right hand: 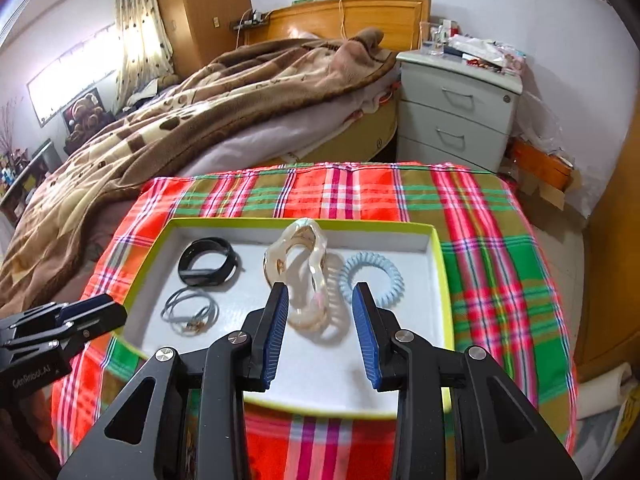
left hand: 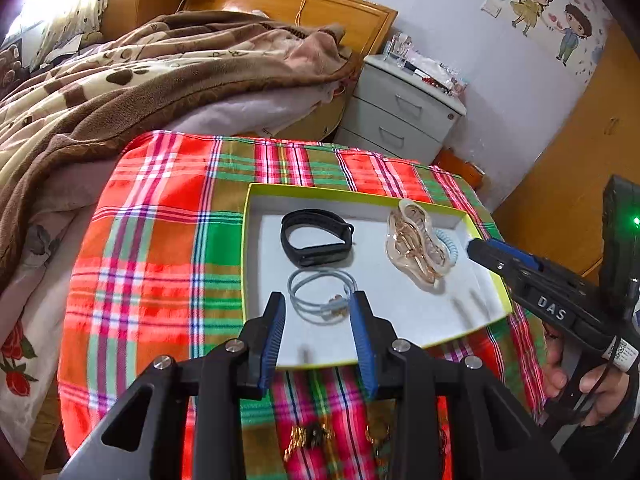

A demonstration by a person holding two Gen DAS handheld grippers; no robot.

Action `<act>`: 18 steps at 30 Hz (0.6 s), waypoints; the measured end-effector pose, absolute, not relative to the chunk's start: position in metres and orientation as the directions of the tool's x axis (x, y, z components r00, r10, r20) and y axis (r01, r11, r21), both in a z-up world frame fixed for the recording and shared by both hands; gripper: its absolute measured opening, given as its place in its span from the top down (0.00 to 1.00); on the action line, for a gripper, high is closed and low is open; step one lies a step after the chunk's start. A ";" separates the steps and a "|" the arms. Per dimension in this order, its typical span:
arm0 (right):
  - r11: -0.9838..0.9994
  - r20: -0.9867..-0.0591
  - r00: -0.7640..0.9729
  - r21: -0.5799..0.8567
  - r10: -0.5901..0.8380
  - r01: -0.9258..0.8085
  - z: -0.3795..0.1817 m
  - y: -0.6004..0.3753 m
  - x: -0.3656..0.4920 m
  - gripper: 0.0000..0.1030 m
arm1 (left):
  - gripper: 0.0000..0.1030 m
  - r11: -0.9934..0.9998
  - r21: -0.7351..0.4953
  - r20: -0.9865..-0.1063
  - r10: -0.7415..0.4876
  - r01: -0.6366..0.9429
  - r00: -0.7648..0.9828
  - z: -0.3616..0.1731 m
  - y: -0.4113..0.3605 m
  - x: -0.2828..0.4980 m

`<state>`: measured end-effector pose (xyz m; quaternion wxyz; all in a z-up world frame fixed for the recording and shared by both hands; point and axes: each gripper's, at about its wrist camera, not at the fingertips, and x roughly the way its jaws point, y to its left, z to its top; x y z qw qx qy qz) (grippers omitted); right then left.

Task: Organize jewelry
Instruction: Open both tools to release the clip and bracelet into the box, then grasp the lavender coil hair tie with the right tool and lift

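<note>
A shallow white tray with a lime-green rim [left hand: 256, 190] [right hand: 438, 256] lies on a plaid-covered table. In it rest a black wristband [left hand: 316, 238] [right hand: 208, 266], a grey cord bracelet with a small gold charm [left hand: 320, 296] [right hand: 188, 312], a clear wavy hair claw with gold parts [left hand: 414, 246] [right hand: 308, 276] and a pale blue spiral hair tie [left hand: 448, 246] [right hand: 370, 276]. My left gripper [left hand: 318, 300] hangs open above the grey bracelet, holding nothing. My right gripper [right hand: 320, 292] [left hand: 474, 246] hangs open above the hair claw, also holding nothing.
The plaid cloth [left hand: 160, 216] [right hand: 500, 240] covers the table. Gold and dark jewelry pieces [left hand: 312, 438] lie on it near the front edge, under my left gripper. A bed with a brown blanket [right hand: 200, 120] stands behind, a grey nightstand [right hand: 456, 112] at the right. A hand [left hand: 600, 392] holds the right gripper.
</note>
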<state>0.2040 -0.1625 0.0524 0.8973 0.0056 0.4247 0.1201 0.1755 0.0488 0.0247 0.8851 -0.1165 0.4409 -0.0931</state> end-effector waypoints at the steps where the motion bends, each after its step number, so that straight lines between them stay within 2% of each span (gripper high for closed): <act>1: 0.972 -0.756 0.618 0.112 0.217 -0.204 0.054 -0.165 0.197 0.67 | 0.66 0.956 -0.285 -0.757 -0.266 0.064 0.596 0.026 0.049 0.171; 9: 0.977 -0.736 0.645 0.119 0.206 -0.177 0.053 -0.184 0.146 0.66 | 0.65 0.952 -0.292 -0.747 -0.286 0.090 0.600 0.028 0.051 0.135; 18: 0.983 -0.764 0.621 0.112 0.177 -0.143 0.027 -0.199 0.102 0.66 | 0.66 0.949 -0.303 -0.755 -0.295 0.087 0.585 0.012 0.057 0.095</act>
